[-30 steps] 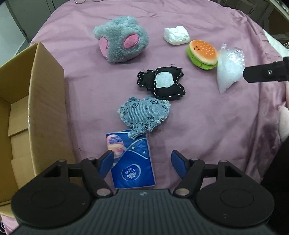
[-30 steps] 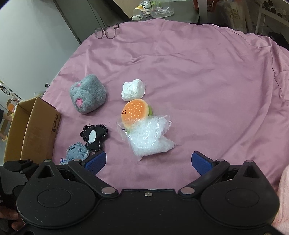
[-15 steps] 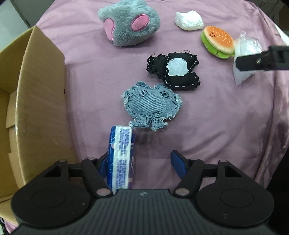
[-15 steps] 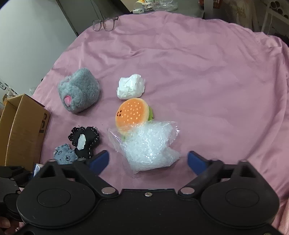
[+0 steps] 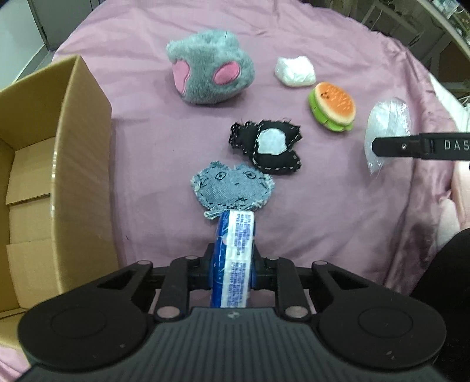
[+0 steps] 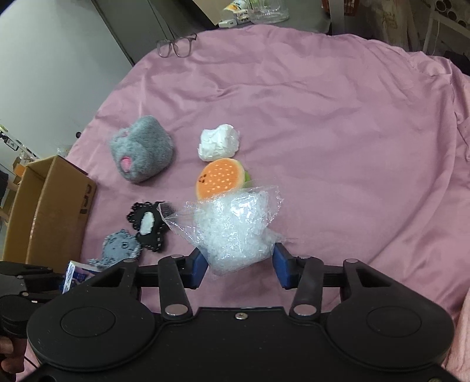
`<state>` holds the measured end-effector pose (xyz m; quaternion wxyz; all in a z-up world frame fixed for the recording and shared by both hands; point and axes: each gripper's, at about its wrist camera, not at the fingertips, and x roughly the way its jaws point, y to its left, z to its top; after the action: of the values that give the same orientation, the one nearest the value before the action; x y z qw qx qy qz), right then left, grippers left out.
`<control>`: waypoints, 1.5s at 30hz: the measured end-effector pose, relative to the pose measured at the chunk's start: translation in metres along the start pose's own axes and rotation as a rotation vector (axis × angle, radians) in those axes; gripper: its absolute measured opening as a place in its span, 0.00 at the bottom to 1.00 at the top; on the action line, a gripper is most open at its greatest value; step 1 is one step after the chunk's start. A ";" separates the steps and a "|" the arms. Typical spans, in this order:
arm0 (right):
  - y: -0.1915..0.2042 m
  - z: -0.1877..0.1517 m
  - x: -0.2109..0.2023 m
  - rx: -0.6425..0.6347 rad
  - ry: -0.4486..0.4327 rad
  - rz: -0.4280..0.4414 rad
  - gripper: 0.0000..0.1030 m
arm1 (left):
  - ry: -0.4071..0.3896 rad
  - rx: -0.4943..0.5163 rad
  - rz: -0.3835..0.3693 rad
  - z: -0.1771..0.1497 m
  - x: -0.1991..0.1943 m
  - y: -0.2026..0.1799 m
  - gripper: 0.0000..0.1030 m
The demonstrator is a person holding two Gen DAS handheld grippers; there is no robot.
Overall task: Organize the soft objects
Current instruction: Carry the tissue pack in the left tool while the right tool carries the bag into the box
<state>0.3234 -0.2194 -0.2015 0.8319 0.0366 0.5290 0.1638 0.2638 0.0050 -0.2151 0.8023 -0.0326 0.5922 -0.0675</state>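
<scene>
Your left gripper [image 5: 233, 266] has just been closing and now clamps the tissue pack [image 5: 235, 258]; your right gripper [image 6: 238, 266], also just closing, squeezes the clear plastic bag [image 6: 232, 232].

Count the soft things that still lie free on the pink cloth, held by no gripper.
5: grey plush at the back, white wad beside it, burger toy farther right, black patch toy in the middle, denim toy nearest. None looks hidden.

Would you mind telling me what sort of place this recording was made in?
Probably a lived-in room or small workshop, not a lab. A round table under a pink cloth holds soft toys beside a cardboard box, glasses lie at the far edge, and cluttered furniture stands behind.
</scene>
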 end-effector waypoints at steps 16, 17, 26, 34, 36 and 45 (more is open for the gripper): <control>0.044 -0.005 -0.036 -0.071 -0.023 -0.019 0.44 | -0.110 0.004 -0.036 -0.005 -0.047 -0.002 0.19; 0.048 -0.005 -0.037 -0.074 -0.025 -0.020 0.44 | -0.121 0.001 -0.036 -0.005 -0.051 0.000 0.19; 0.089 -0.006 -0.045 -0.100 -0.024 -0.022 0.45 | -0.203 -0.043 -0.062 -0.003 -0.082 0.023 0.19; 0.126 -0.008 -0.044 -0.125 -0.045 -0.027 0.45 | -0.238 -0.076 -0.057 -0.012 -0.092 0.055 0.19; 0.135 -0.007 -0.041 -0.132 -0.047 -0.020 0.45 | -0.246 -0.084 -0.048 -0.016 -0.094 0.066 0.19; 0.178 -0.006 -0.038 -0.179 -0.069 -0.009 0.45 | -0.272 -0.150 -0.005 -0.030 -0.098 0.118 0.20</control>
<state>0.2624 -0.0640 -0.1296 0.8503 -0.0346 0.4834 0.2053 0.2148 0.1370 -0.1466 0.8702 -0.1028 0.4815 -0.0198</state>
